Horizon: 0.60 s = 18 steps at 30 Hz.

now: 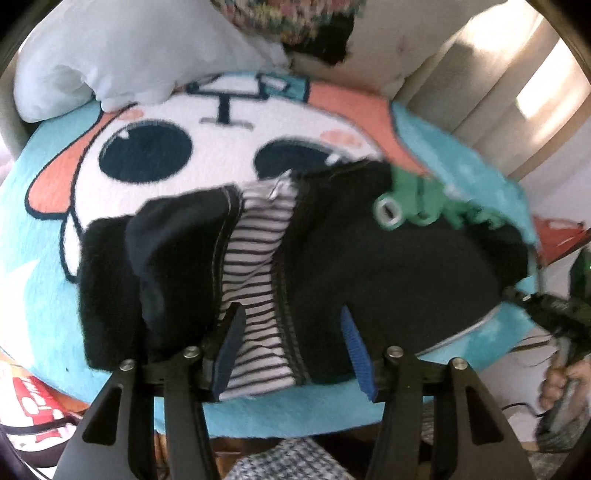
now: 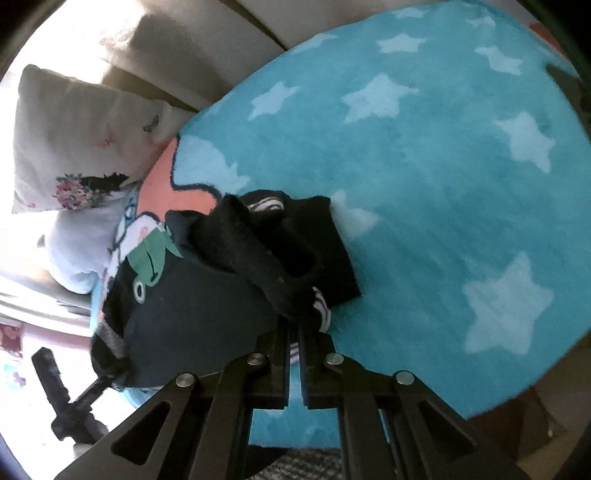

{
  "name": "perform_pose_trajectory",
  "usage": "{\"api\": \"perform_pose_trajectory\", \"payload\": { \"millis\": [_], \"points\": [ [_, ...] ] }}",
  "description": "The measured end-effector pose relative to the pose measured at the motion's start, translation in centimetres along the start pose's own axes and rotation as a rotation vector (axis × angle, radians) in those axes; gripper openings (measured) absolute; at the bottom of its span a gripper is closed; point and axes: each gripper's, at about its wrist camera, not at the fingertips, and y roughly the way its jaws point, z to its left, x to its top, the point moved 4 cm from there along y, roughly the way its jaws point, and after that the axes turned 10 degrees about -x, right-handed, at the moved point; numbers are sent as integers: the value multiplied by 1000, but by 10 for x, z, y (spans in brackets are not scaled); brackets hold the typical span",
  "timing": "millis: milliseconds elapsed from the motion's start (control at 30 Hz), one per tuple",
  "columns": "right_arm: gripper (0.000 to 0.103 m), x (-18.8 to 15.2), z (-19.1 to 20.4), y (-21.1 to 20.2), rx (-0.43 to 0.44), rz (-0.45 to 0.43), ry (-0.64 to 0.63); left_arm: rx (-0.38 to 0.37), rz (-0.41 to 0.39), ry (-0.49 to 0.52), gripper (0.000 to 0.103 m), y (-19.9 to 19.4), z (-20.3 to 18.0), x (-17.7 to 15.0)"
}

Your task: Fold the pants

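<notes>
The pants [image 1: 388, 258] are small, black fleece with a black-and-white striped lining [image 1: 255, 258] and a green frog patch [image 1: 402, 199]. They lie bunched on a blue plush blanket [image 1: 37, 240] with a cartoon face. My left gripper [image 1: 291, 321] is open, its fingers straddling the striped lining at the pants' near edge. In the right wrist view the pants [image 2: 207, 314] lie at centre left. My right gripper [image 2: 294, 332] is shut on a fold of the black fabric with striped lining [image 2: 320, 306].
A white pillow [image 1: 110, 55] and a knitted item [image 1: 280, 18] lie behind the blanket. A cream sofa back [image 2: 184, 40] and a floral cushion [image 2: 74, 136] stand at the left. The star-patterned blanket [image 2: 443, 184] spreads to the right.
</notes>
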Motion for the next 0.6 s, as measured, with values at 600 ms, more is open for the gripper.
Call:
{"api": "perform_pose_trajectory", "payload": {
  "millis": [600],
  "points": [
    [39,61,62,29,-113,-165,-224,-102,-56,-160,55,-26,18,16]
  ]
}}
